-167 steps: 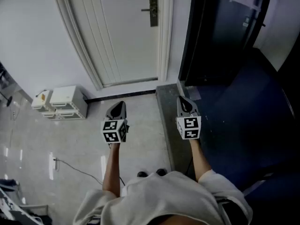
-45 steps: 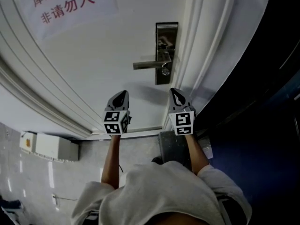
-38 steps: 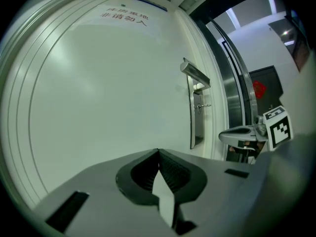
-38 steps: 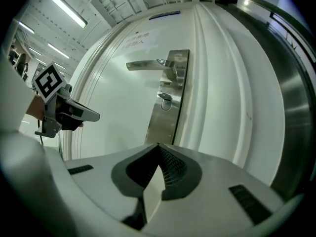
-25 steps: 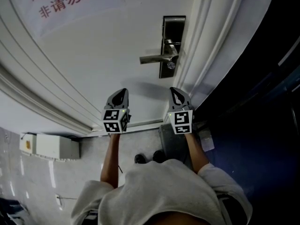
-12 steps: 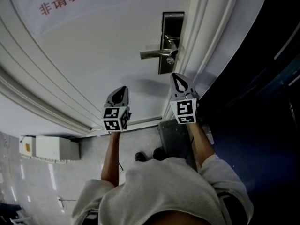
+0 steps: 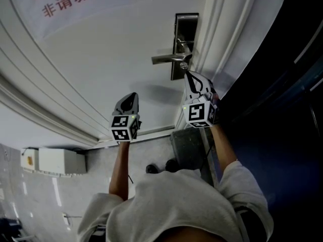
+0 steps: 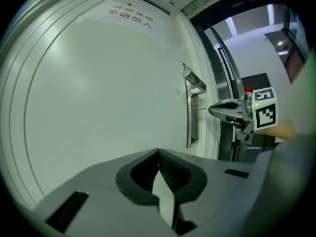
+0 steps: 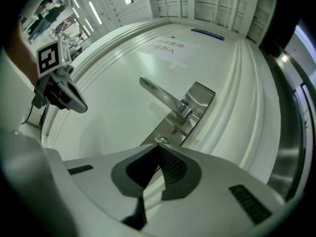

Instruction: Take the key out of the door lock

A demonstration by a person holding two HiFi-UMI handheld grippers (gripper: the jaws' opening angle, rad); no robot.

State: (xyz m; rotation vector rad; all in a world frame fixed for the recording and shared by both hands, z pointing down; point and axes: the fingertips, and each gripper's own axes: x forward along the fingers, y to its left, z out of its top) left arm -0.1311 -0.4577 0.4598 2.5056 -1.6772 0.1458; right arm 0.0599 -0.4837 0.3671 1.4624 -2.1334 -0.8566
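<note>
White panelled door (image 7: 126,49) bears rectangular brushed-metal lock plate (image 7: 185,24).

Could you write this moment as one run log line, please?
right gripper: shut, tip near key, no grip | left gripper: shut, away from lock | key: in lock

You're in a pale, off-white short-sleeved top (image 7: 171,205) that fills the bottom centre of the head view, with loose sleeves (image 7: 246,185) ending above the elbow. Dark shoes (image 7: 151,168) peek out just above it. Your left gripper (image 7: 133,96) and right gripper (image 7: 187,74) are smooth grey shells tapering to a beak. Each carries a white cube (image 7: 200,114) printed with black square markers — a tiny green light (image 8: 256,104) glows beside the right one's. Inside the jaws sit dark ribbed pads (image 9: 170,164).
</note>
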